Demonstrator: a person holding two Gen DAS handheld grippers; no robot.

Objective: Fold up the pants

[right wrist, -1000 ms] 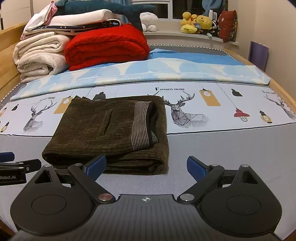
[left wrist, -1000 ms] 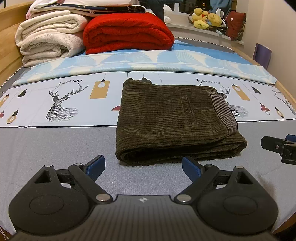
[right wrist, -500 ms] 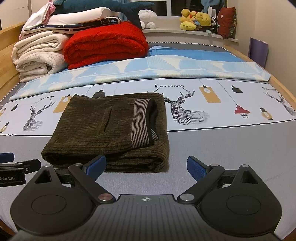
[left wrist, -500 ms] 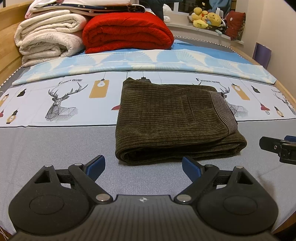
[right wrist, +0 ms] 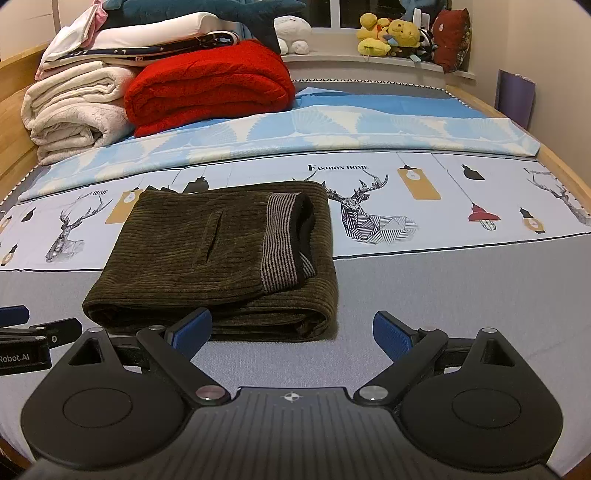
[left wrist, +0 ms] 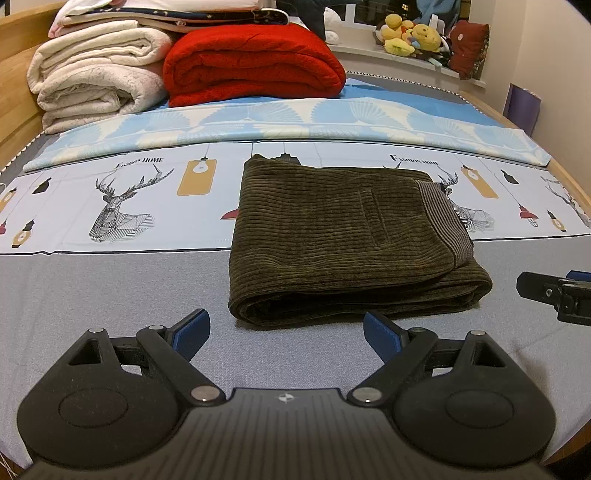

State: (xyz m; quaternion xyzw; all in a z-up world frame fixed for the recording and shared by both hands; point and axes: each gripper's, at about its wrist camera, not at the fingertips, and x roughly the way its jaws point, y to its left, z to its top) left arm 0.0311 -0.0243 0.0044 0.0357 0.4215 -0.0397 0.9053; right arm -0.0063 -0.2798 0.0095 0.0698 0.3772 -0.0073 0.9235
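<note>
Your bed [left wrist: 110,288] in smooth grey and deer-print sheet, ribbed corduroy pants [left wrist: 343,240] folded into a thick rectangle, plush red blanket [left wrist: 251,66] behind, your left gripper [left wrist: 286,332] and right gripper [right wrist: 291,332] both spread wide, empty.

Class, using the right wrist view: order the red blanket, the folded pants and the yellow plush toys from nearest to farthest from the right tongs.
1. Folded pants: just ahead of the right tongs, slightly left.
2. Red blanket: far left, beyond the blue sheet.
3. Yellow plush toys: window ledge, back right.

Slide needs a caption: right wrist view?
Open right gripper hovers before folded corduroy pants on the bed.
</note>
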